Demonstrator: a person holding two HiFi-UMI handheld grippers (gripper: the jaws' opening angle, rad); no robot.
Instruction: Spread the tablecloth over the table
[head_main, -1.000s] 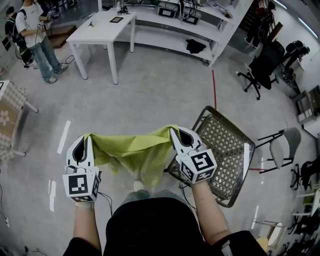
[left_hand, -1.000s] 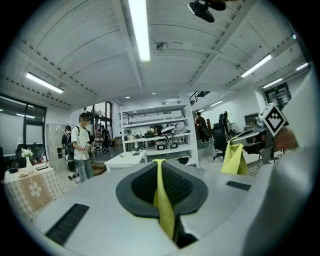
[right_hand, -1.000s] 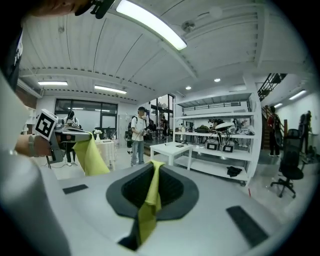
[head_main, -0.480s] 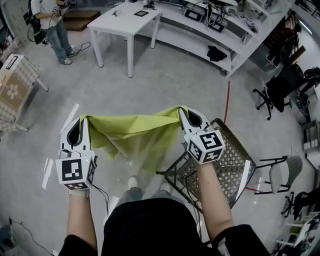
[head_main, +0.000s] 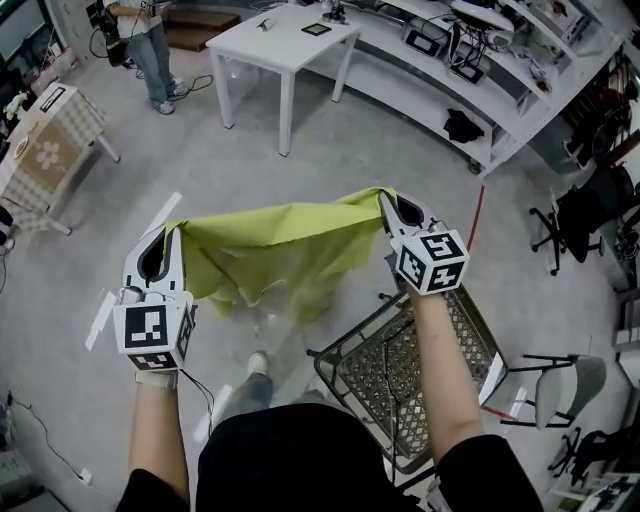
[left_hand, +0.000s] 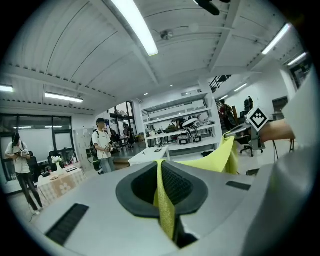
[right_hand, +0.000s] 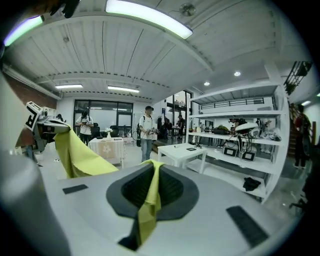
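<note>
A yellow-green tablecloth (head_main: 280, 245) hangs stretched between my two grippers above the floor, its middle sagging down. My left gripper (head_main: 167, 231) is shut on its left corner, and the cloth (left_hand: 165, 200) runs pinched between those jaws. My right gripper (head_main: 385, 198) is shut on the right corner, where a strip of cloth (right_hand: 148, 200) shows between its jaws. A white table (head_main: 285, 45) stands ahead at the top of the head view. A small table with a patterned cover (head_main: 50, 150) stands at the far left.
A metal mesh chair (head_main: 420, 375) sits just below my right arm. Long white shelving (head_main: 480, 95) with gear runs along the back right. A person (head_main: 150, 50) stands near the white table. Office chairs (head_main: 580, 215) are at the right.
The view has swung so the white table sits more centrally ahead. Both grippers have moved up and forward with the cloth, the right one farther. The mesh chair now lies lower right.
</note>
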